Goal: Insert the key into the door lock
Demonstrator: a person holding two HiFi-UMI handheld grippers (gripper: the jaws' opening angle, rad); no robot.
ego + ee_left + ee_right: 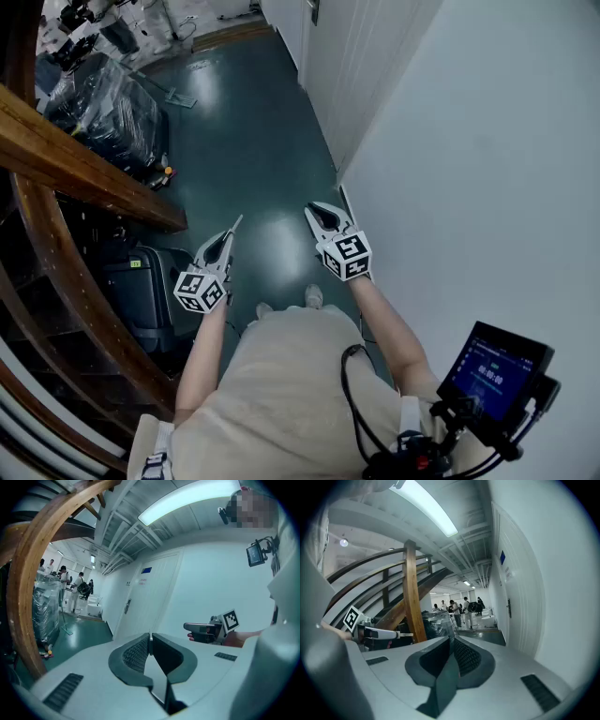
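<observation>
Left claw [228, 235] is pressed together, pinching the key [406, 634], whose blade points forward along the jaws. The right claw [313, 209] is pressed together and empty. The door lock [127, 605] lies well ahead and rightward, on the wall nearer the right hand.

Head view downward, gripper views share door [150, 597]

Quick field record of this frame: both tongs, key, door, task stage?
left tongs: shut on a thin key, blade poking out in front
right tongs: shut, nothing between them
door: white, further down the corridor wall, handle on its near edge
gap: both tongs well short of the door, touching nothing
stage: key held, not yet at the lock
</observation>
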